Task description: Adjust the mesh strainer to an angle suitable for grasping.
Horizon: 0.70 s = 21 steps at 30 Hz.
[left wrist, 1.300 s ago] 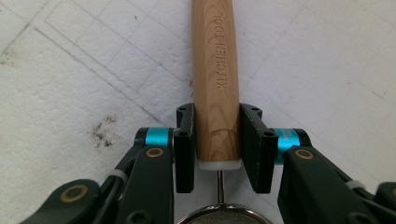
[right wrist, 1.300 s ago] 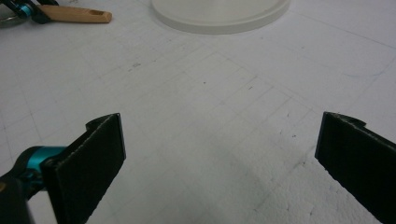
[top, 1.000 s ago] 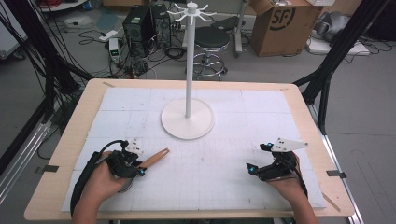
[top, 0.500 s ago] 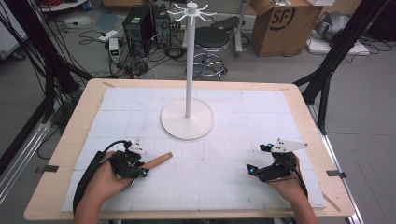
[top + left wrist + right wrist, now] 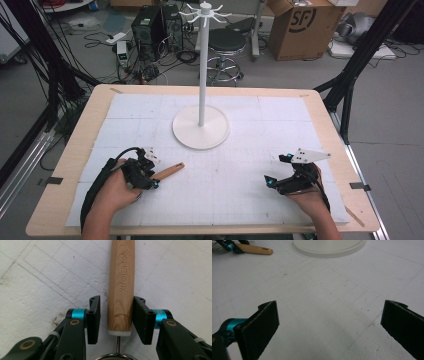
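Your left gripper had just been opening around the light wooden "KITCHEN TOOL" handle.
Pads stood clear; your right gripper gaped empty, so the handle could have rolled away.

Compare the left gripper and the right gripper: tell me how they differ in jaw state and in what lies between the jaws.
The left gripper has its jaws set narrow, and they have just been opening; the right gripper has its jaws spread wide. The left gripper has the wooden handle between its pads, with small gaps either side; the right gripper has only the white mat between its pads. Both rest low at the table's near edge, and both have black jaws with teal fittings.
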### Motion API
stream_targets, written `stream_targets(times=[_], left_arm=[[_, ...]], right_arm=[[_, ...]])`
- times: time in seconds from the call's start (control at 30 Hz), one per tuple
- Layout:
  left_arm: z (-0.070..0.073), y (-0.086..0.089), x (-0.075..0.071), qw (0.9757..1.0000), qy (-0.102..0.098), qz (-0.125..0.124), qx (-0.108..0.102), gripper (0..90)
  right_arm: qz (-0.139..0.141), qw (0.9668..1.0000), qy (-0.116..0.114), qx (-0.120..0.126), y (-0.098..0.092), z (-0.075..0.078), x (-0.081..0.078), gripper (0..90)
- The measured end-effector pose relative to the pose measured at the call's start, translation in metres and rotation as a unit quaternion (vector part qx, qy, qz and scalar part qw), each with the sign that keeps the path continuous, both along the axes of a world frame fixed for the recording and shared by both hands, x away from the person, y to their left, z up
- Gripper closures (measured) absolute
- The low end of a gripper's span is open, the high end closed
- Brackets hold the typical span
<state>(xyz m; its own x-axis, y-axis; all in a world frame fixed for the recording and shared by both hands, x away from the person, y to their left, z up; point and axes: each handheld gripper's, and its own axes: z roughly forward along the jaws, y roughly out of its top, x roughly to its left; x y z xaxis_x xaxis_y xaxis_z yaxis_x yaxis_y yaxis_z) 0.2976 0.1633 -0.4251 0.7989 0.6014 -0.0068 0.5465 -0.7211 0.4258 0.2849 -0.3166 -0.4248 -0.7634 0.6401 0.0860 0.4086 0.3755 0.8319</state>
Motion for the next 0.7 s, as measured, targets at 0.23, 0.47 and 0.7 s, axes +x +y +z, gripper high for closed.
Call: stream_targets(times=[0.23,0.47,0.7], left_arm=[[0.001,-0.004,-0.004,0.9998,-0.011,-0.014,0.01,68.6],[0.009,0.003,-0.009,0.9987,-0.031,-0.021,-0.035,68.7],[0.018,0.01,-0.012,0.9941,-0.043,-0.024,-0.096,68.7]], right_arm=[[0.0,1.0,-0.001,-0.001,0.001,-0.001,0.0,0.5],[0.002,1.0,-0.001,0.001,0.001,0.0,0.0,0.5],[0.004,1.0,-0.001,0.0,0.002,0.0,0.0,0.5]])
